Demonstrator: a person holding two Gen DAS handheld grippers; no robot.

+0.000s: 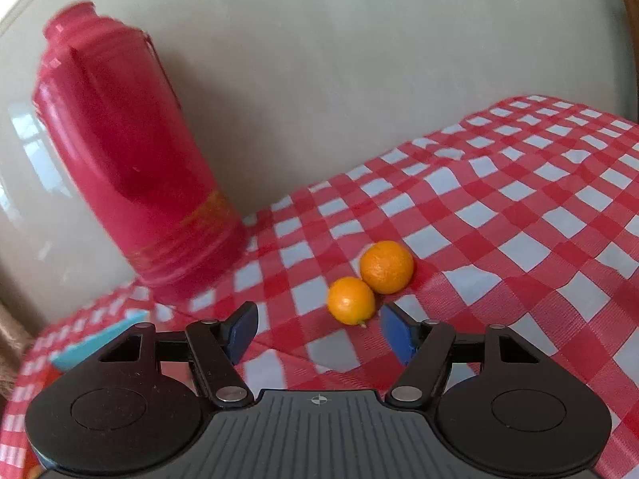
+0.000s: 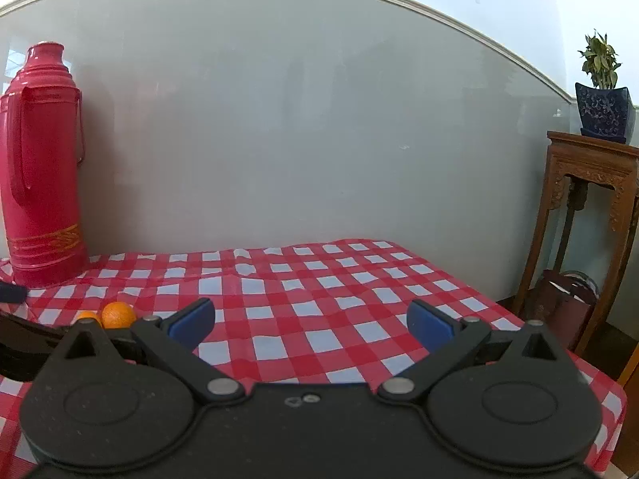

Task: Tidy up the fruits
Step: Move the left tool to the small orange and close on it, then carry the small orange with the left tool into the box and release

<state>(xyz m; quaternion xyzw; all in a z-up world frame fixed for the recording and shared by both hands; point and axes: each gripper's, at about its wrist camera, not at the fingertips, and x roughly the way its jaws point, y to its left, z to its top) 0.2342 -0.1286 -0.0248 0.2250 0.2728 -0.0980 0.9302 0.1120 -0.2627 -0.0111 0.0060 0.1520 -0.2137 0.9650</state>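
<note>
Left gripper (image 1: 317, 333), unclenched and empty: small orange (image 1: 351, 300), judged light, firm, roll-prone, best grasped across its middle.

left gripper (image 1: 315, 329): fingers apart, empty | right gripper (image 2: 311, 321): fingers wide, empty

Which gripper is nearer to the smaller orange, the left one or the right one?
Left. The left gripper is just short of the smaller orange, jaws apart and empty. The right gripper is off to the fruit's right over bare cloth.
</note>
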